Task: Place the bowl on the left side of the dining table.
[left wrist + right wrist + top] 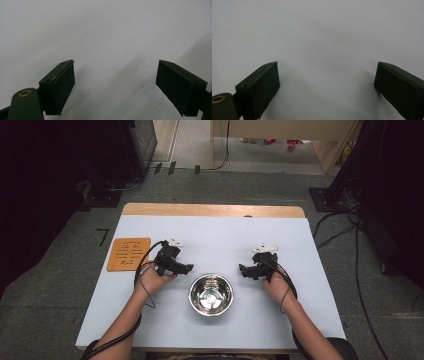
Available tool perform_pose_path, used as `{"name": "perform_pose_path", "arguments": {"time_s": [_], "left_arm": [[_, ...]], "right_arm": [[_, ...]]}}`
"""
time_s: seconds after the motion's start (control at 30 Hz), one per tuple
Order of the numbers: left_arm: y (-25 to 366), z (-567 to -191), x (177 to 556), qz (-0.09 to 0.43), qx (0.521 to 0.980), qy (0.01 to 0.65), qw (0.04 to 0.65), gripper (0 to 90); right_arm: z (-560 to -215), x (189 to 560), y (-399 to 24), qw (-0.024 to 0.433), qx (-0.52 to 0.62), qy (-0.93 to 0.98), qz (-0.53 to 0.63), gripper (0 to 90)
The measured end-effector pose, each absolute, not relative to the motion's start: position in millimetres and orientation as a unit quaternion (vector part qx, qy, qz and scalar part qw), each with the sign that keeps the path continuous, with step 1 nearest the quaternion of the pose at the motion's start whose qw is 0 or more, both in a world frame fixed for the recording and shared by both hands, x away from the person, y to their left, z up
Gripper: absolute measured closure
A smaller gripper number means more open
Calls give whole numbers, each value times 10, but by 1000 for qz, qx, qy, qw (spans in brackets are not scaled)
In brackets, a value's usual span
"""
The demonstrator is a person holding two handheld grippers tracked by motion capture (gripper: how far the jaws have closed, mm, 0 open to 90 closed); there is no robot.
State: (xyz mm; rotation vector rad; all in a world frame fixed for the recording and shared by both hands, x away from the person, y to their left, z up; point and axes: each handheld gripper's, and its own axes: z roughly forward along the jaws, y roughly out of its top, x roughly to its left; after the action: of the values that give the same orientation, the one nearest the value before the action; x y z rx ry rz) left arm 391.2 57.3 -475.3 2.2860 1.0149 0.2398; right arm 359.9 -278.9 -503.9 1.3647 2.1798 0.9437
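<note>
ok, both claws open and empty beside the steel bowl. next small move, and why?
Probably bring the left claw in toward the rim of the steel bowl. It points at the bowl and sits nearest it, with jaws apart over bare table. The right claw is also open and holds nothing.

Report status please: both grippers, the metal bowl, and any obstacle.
Left gripper open, empty. Right gripper open, empty. Steel bowl upright between them, untouched. Orange mat far left, not in the way.
</note>
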Motion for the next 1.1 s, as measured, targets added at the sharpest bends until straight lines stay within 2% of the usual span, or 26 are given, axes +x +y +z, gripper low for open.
{"name": "perform_pose_path", "arguments": {"time_s": [0.07,0.13,0.3,1.1], "left_arm": [[582,-4733,3912,88,866,384,307,179],[583,-4719,3910,86,864,391,304,254],[569,-4691,3912,71,865,392,304,245],[507,-4519,3802,78,872,362,320,276]], "right_arm": [[-5039,3599,-2789,200,488,780,338,57],[-5039,3599,-2790,200,488,780,338,57],[-5039,3599,-2790,200,488,780,338,58],[-5039,3600,-2790,200,488,780,338,58]]}}
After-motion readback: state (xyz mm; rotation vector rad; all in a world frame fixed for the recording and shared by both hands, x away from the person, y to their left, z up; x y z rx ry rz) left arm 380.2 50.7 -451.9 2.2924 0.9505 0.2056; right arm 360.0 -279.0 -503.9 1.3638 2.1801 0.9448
